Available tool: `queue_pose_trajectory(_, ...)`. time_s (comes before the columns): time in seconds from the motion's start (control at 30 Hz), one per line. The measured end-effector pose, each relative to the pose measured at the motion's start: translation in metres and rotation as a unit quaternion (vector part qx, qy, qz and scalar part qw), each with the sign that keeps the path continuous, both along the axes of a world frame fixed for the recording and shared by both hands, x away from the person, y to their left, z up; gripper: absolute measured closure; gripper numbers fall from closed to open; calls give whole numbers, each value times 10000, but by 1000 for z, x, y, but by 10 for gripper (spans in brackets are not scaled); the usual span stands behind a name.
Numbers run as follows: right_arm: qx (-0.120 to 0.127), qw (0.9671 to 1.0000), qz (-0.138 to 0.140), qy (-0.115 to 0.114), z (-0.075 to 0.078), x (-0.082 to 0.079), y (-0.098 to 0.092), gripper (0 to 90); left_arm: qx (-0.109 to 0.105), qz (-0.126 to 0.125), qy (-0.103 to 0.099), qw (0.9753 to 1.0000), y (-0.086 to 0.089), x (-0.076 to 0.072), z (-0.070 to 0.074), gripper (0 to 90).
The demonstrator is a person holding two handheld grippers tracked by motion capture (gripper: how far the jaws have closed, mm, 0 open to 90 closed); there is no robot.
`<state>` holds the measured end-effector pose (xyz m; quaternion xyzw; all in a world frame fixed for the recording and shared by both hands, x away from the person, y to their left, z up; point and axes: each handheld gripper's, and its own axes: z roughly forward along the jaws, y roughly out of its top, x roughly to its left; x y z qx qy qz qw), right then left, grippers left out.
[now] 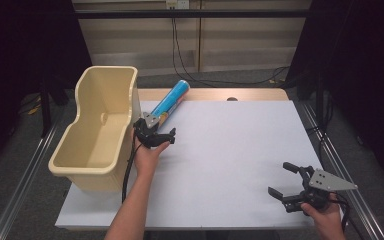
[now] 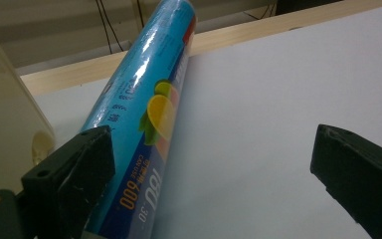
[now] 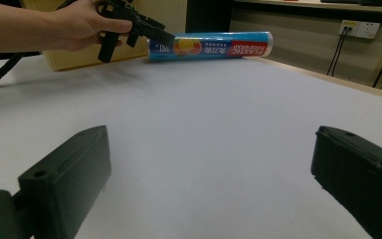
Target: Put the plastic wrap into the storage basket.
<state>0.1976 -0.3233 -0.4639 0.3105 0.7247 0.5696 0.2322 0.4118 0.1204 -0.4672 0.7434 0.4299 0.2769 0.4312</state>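
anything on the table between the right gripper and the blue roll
Nothing: in the right gripper view, bare white table runs from the right gripper up to the blue roll. The high view agrees.

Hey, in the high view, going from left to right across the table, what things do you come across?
Cream plastic bin → left tool, with the blue food wrap roll lying just behind it → bare white tabletop → right tool.
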Motion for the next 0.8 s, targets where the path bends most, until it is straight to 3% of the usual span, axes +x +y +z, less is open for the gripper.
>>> queue_pose_trajectory(0.23,-7,10000,17,12,0,0,0,19,229,-1,-172,9996,1,3,-3,48)
queue_pose_trajectory(0.37,5,10000,28,11,0,0,0,19,148,9,-248,9996,2,6,-4,52)
queue_pose_trajectory(0.8,-7,9999,108,63,-1,1,1,19,162,143,-499,9985,7,13,-9,105)
